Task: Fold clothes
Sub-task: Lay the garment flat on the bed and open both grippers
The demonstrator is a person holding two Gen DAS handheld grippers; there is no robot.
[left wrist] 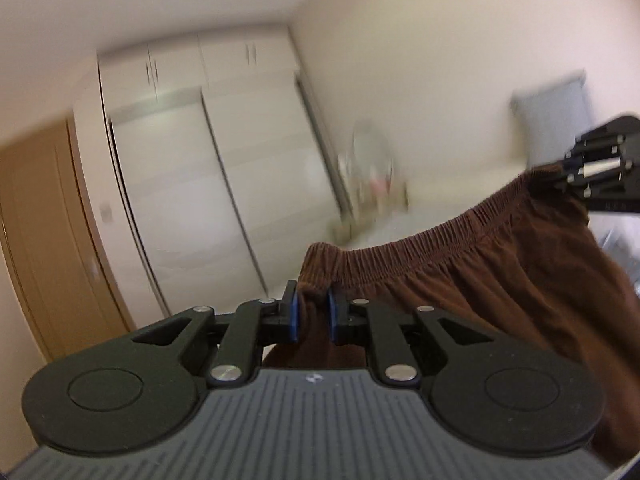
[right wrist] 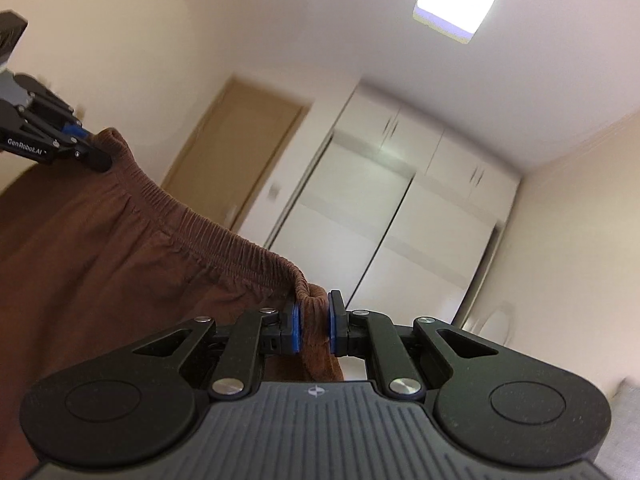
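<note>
both grippers are up in the air holding a pair of brown pants (left wrist: 500, 276) by the elastic waistband (left wrist: 420, 248), which hangs stretched between them with a slight sag. the left gripper (left wrist: 313, 312) has its jaws pinched narrow on one end of the band, brown fabric bunched between the blue pads (left wrist: 294, 314). the right gripper (right wrist: 313, 316) does the same at the other end, jaws closed on the gathered cloth. each one shows up in the other's view, off at the edge, clamped on its corner. the rest of the pants drops down below the band. behind it all there's a white wardrobe (left wrist: 192, 184), a wooden door (right wrist: 236, 140), and a ceiling light (right wrist: 458, 0). the background is pretty blurry.
</note>
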